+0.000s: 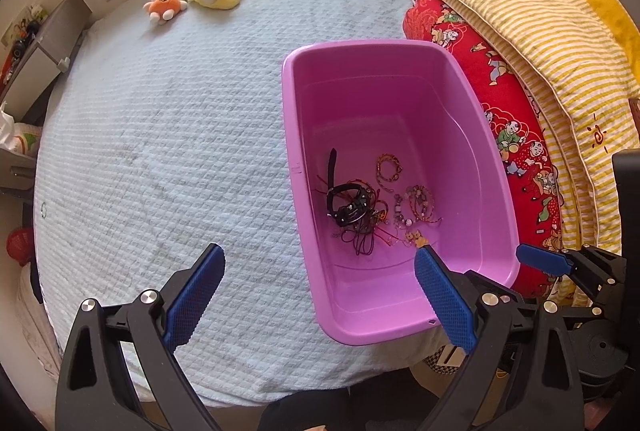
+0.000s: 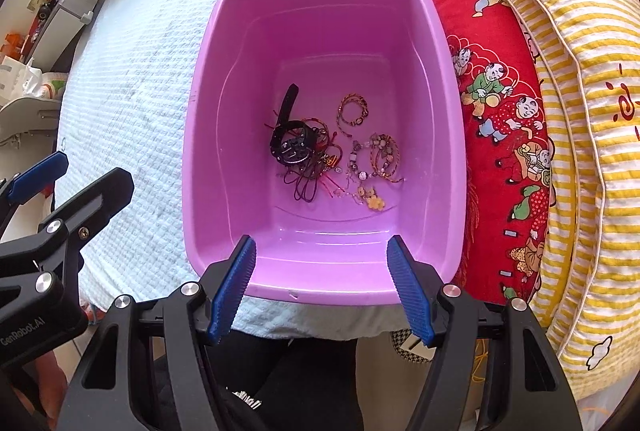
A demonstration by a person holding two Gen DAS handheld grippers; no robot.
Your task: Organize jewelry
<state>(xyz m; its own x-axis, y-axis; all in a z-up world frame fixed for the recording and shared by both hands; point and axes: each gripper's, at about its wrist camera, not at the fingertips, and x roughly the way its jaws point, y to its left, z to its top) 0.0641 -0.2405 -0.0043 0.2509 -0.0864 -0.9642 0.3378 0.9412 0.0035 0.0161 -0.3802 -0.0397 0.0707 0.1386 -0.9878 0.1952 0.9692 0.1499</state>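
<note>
Both sets of jaws spread, empty — right gripper (image 2: 320,287) over the pink tub's (image 2: 224,135) near rim, jewelry tangle (image 2: 320,151) straight ahead, black watch (image 2: 290,141) strap running away — left gripper (image 1: 320,295) farther.

Black plastic left tool (image 1: 320,263), right tool (image 2: 322,251), blue ribbed pads, silver screws

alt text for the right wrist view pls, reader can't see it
A pink plastic tub sits on a pale blue bedspread, holding a black watch and tangled bracelets. The open, empty right tongs frame its near rim; a red pillow lies alongside.
</note>
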